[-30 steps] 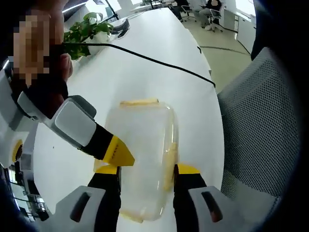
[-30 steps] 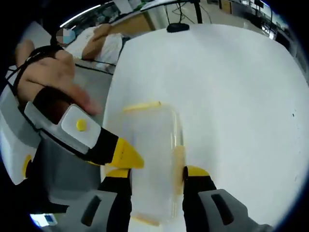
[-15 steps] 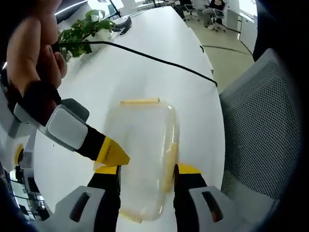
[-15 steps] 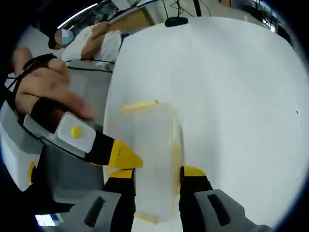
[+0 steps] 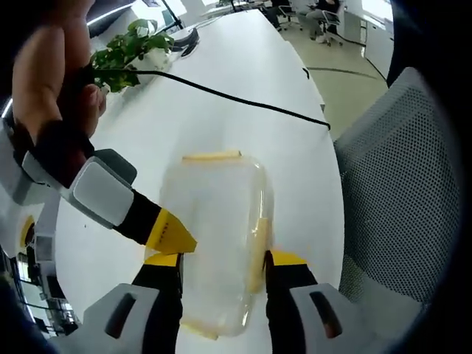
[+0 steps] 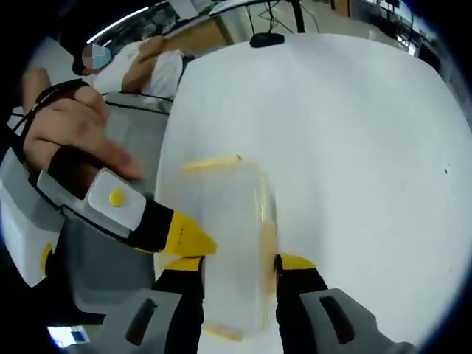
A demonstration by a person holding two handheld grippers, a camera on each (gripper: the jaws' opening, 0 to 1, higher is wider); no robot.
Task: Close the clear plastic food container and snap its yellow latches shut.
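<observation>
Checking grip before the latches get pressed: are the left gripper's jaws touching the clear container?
Touching. In the left gripper view, the left gripper has both yellow-tipped jaws against the sides of the clear container, with no gap visible at either one.

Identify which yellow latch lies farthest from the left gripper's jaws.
The end latch on the container's far short edge; the side latch sits beside the left gripper's jaw.

Right claw (image 6: 230,264) straddles clear container (image 6: 225,243); left claw (image 6: 184,237) touching it
</observation>
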